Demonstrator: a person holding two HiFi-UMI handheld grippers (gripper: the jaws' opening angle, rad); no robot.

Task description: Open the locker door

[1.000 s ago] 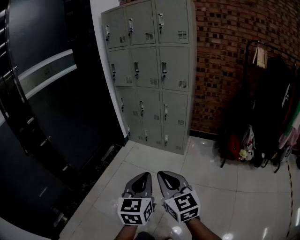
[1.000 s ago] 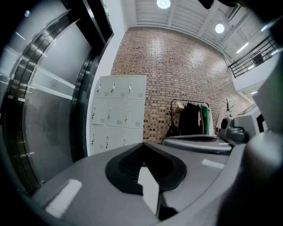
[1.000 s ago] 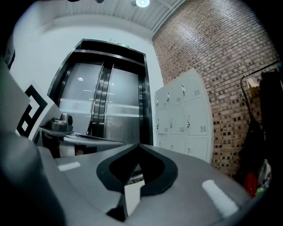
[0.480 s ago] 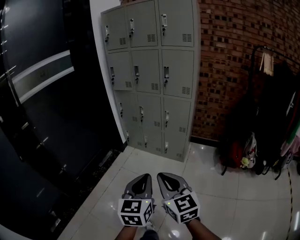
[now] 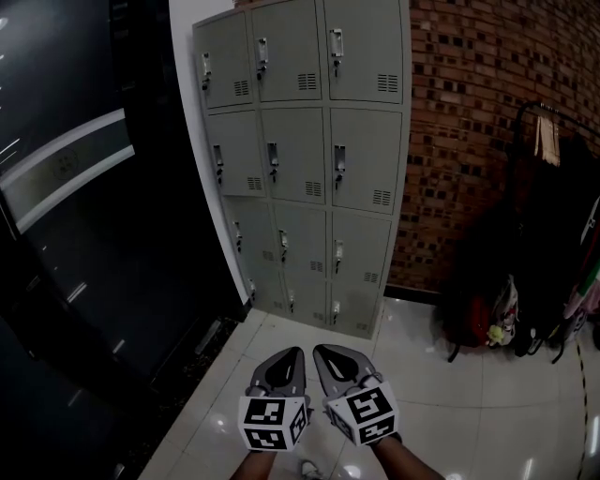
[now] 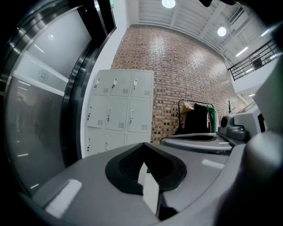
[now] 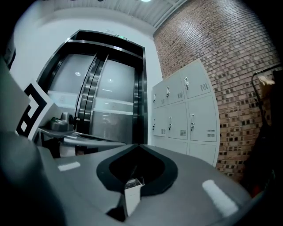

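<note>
A red brick wall (image 5: 469,112) stands at the back, and a black clothes rack (image 5: 553,234) hung with dark garments is before it on the right. Glossy pale floor tiles (image 5: 469,412) show bright glints under round ceiling lights (image 6: 168,3). Dark glass doors (image 5: 84,234) fill the left.

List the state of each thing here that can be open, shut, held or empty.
Locker doors: all shut, none touched by a gripper.
Left gripper: shut, nothing between its jaws, short of the lockers.
Right gripper: shut, nothing between its jaws, short of the lockers.
Garments: hanging on the rack right of the lockers.
</note>
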